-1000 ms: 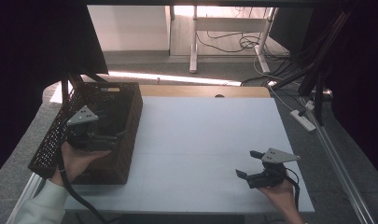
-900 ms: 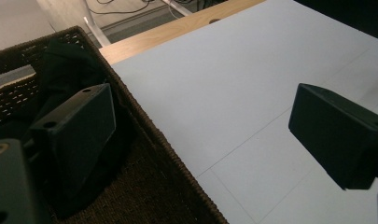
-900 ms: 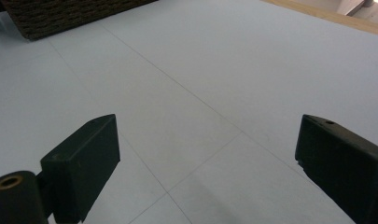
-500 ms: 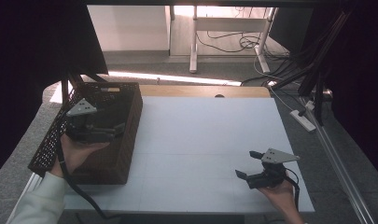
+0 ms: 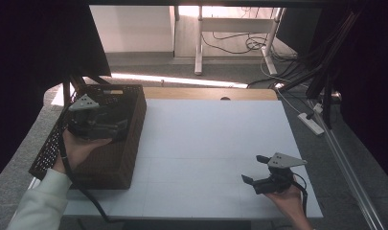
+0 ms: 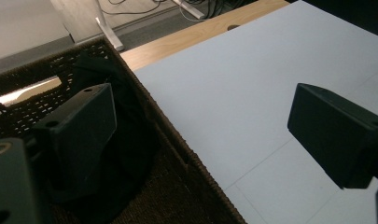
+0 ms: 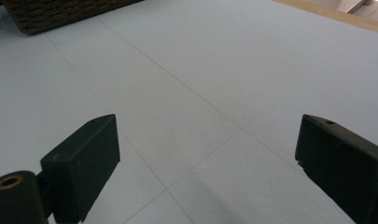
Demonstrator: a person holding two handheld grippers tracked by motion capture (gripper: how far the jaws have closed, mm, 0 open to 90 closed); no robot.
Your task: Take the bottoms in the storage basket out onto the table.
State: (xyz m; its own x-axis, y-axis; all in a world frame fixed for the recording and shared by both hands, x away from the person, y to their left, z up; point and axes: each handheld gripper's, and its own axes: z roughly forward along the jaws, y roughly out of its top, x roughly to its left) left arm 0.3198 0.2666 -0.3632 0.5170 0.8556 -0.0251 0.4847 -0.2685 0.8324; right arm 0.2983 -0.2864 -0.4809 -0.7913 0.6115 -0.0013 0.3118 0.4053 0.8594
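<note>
Moving up and away from the person over the last second, the left tongs (image 5: 116, 125) are now hanging above the far half of the basket (image 5: 129, 158), while the right tongs (image 5: 253, 168) are resting where they were. That basket, a dark woven box with open lattice sides, is sitting at the left edge of the bench (image 5: 211, 139), partly overhanging the white sheet (image 5: 215, 143) that is covering the bench top. In the left gripper view, something black, too dark to make out, is lying inside the basket (image 6: 144, 116), and the left tongs (image 6: 196, 135) are standing wide open with nothing between them, one jaw over the basket's inside and the other over the white sheet (image 6: 252, 84). Over by the near right corner, a hand (image 5: 290, 199) is holding the right tongs just above the sheet, well apart from the basket. Their jaws are also gaping wide and gripping nothing, as the right gripper view is showing, with the basket's corner (image 7: 60, 11) far off at the top left.
</note>
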